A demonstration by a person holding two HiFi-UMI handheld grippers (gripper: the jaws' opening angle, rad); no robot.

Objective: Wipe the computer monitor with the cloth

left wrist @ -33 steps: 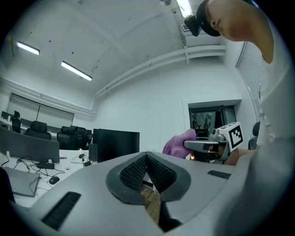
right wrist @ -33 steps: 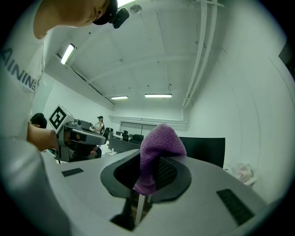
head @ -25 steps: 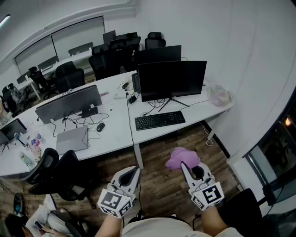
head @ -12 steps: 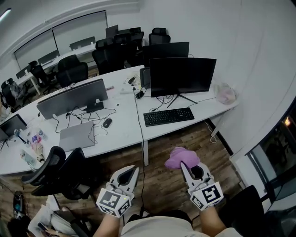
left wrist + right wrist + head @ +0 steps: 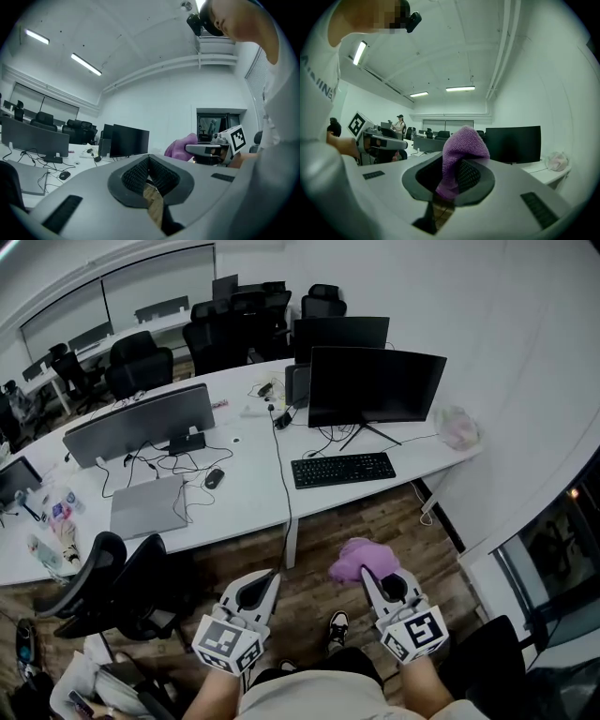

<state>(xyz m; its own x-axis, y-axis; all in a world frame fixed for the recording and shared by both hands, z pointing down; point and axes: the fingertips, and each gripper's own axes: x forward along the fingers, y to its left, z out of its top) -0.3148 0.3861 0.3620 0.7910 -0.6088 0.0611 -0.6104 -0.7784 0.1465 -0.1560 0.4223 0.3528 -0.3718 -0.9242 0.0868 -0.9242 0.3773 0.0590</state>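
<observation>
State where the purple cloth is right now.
Head view, lower right: the purple cloth is clamped in the right gripper, over the wooden floor, short of the white desk.

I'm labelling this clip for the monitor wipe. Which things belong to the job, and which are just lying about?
Job: purple fluffy cloth, gripped in the right tongs; front black computer monitor.
Lying about: black keyboard; closed grey laptop; black mouse; black office chair.

Crumpled purple cloth (image 5: 361, 559); dark upright monitor (image 5: 375, 387)
</observation>
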